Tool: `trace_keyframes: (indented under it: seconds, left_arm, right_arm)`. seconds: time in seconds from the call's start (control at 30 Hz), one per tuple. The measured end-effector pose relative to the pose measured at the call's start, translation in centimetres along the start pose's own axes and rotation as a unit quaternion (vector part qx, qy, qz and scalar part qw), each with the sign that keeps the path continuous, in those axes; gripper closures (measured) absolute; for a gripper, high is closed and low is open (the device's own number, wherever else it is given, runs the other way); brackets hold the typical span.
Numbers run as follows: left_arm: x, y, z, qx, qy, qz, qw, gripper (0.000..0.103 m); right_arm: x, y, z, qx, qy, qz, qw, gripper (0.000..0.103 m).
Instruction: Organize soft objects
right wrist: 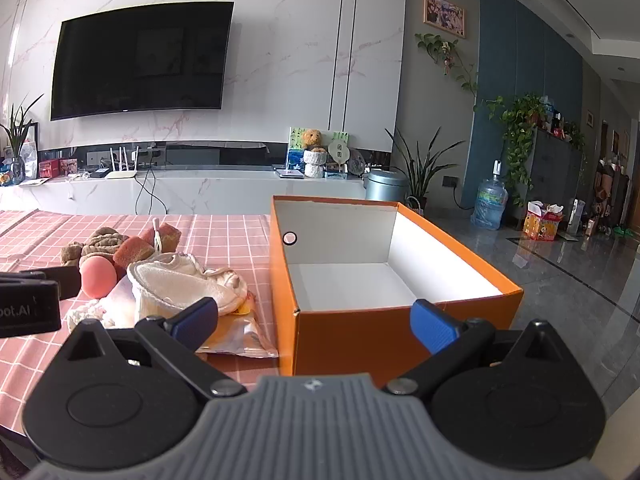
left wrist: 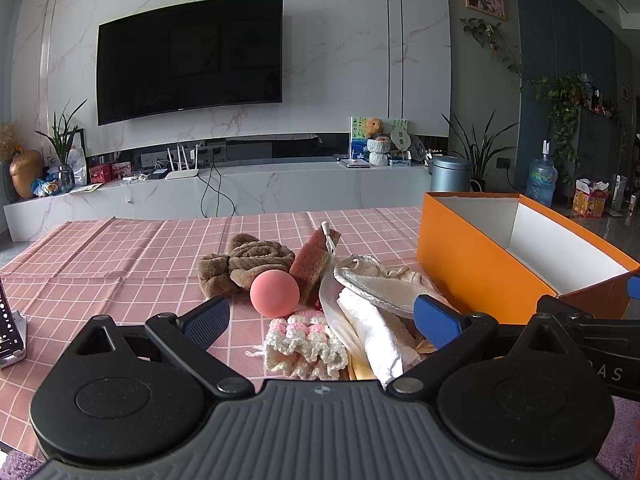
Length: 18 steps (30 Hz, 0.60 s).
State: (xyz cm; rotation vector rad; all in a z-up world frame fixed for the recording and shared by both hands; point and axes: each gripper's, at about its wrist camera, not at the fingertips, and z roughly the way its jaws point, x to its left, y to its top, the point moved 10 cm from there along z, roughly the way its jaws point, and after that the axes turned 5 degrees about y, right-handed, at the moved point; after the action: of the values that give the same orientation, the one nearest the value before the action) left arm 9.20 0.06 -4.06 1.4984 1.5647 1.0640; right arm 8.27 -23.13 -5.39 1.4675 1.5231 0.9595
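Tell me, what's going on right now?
Left gripper and right gripper open, empty. Soft pile on table; orange box empty. Nothing in the way.

marble wall [left wrist: 332, 40] | TV [left wrist: 190, 58] | low cabinet [left wrist: 256, 188] | grey tile floor [right wrist: 560, 264]

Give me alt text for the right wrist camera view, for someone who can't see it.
An open right gripper faces an empty orange cardboard box with a white interior, on a pink checked tablecloth. Left of the box lies a pile of soft things: a pink ball, brown plush cloth, reddish sponges and cream fabric.
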Motion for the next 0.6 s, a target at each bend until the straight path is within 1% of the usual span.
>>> trace_keyframes:
  seconds: [0.6]
  left_arm:
    - [-0.16,0.01,-0.30,-0.001,0.000,0.000,1.0000,0.000]
  right_arm:
    - [-0.23,-0.30,0.09,0.011,0.001,0.006,1.000,0.002]
